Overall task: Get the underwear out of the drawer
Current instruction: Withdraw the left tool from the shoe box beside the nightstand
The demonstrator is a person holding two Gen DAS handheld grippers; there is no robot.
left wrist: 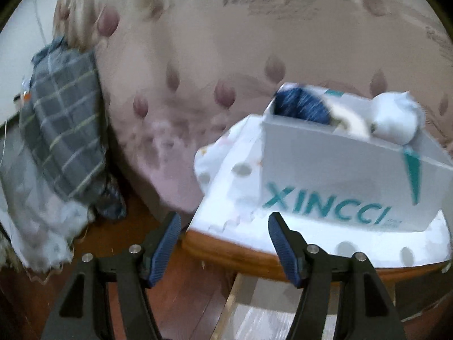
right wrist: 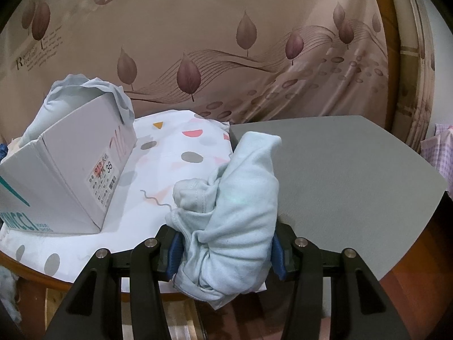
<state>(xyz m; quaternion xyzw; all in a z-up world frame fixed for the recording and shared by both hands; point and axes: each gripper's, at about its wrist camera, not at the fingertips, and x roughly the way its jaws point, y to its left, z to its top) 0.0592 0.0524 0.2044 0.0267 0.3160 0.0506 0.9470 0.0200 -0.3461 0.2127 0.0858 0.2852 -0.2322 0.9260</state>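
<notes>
My right gripper (right wrist: 225, 252) is shut on a pale blue rolled piece of underwear (right wrist: 235, 212), held over the near edge of a white patterned cloth (right wrist: 170, 153) and a grey mat (right wrist: 339, 170). A grey cardboard box (right wrist: 65, 175) with teal lettering stands on the cloth to the left, with pale blue fabric (right wrist: 85, 90) sticking out of its top. In the left wrist view the same box (left wrist: 339, 170) holds a dark blue roll (left wrist: 300, 104) and a white roll (left wrist: 396, 119). My left gripper (left wrist: 225, 240) is open and holds nothing, low in front of the box's left corner.
A wooden table edge (left wrist: 226, 252) runs under the cloth. A curtain with a leaf print (right wrist: 226, 42) hangs behind. A grey checked cloth (left wrist: 65, 119) hangs at the left above a reddish wooden floor (left wrist: 136, 235). Pink checked fabric (right wrist: 438, 155) shows at the far right.
</notes>
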